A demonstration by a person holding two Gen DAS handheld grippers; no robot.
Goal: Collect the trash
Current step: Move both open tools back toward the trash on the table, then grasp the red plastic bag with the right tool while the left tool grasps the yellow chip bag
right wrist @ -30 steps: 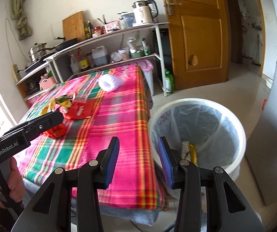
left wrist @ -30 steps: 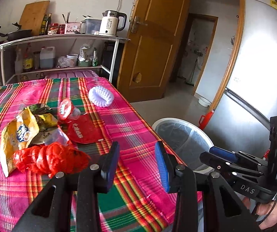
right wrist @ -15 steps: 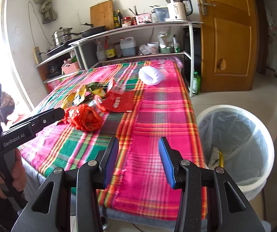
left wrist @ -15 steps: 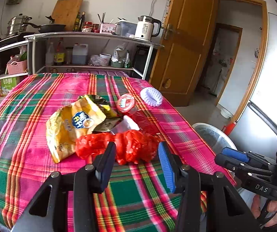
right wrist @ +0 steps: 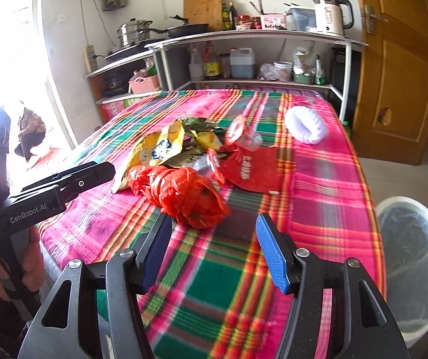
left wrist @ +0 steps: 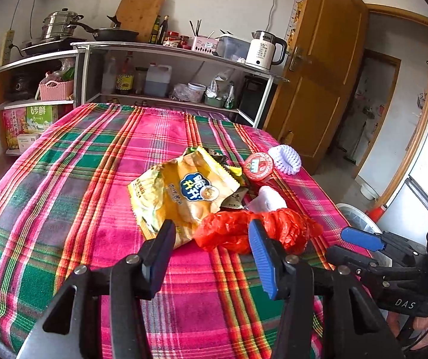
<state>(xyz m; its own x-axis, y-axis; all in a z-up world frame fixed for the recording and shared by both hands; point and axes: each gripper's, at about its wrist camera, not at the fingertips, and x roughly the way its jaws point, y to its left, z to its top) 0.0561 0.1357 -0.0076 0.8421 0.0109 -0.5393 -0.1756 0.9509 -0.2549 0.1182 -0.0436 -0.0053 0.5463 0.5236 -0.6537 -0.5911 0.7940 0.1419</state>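
red bag (left wrist: 255,230), plaid pink-green cloth (left wrist: 64,185)

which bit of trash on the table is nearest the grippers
The crumpled red plastic bag: it lies at the pile's front edge, ahead of the yellow snack bag.

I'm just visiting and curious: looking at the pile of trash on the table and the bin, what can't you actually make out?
- Bin, right wrist view: cut off by the edge, so its contents are unseen.
- Red plastic bag, both views: crumpled and opaque, so its contents are hidden.
- Wrappers behind the yellow snack bag, left wrist view: mostly covered by it.
- Near tablecloth, right wrist view: blurred.
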